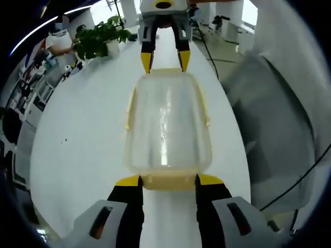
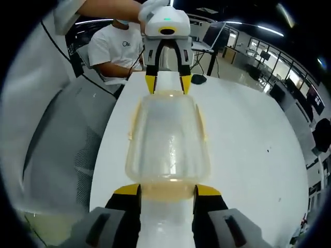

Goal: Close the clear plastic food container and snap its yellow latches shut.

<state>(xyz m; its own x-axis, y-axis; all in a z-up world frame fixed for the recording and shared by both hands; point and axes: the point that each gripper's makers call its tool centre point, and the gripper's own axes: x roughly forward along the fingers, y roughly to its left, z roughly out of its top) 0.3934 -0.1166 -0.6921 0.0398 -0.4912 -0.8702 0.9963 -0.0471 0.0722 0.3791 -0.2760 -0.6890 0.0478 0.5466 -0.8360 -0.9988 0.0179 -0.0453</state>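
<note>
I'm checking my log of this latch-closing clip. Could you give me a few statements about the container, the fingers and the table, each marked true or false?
1. The container lies on a white table. True.
2. The left gripper and right gripper stand at opposite ends of the container. True.
3. The lid is off, lying beside the container. False: it sits on top.
4. A potted plant stands on the table. True.
5. The gripper fingers have red tips. False: yellow.

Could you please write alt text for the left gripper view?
A clear food container with yellow latches lies on a white table, between the left tongs at its near end and the right tongs at its far end.
</note>
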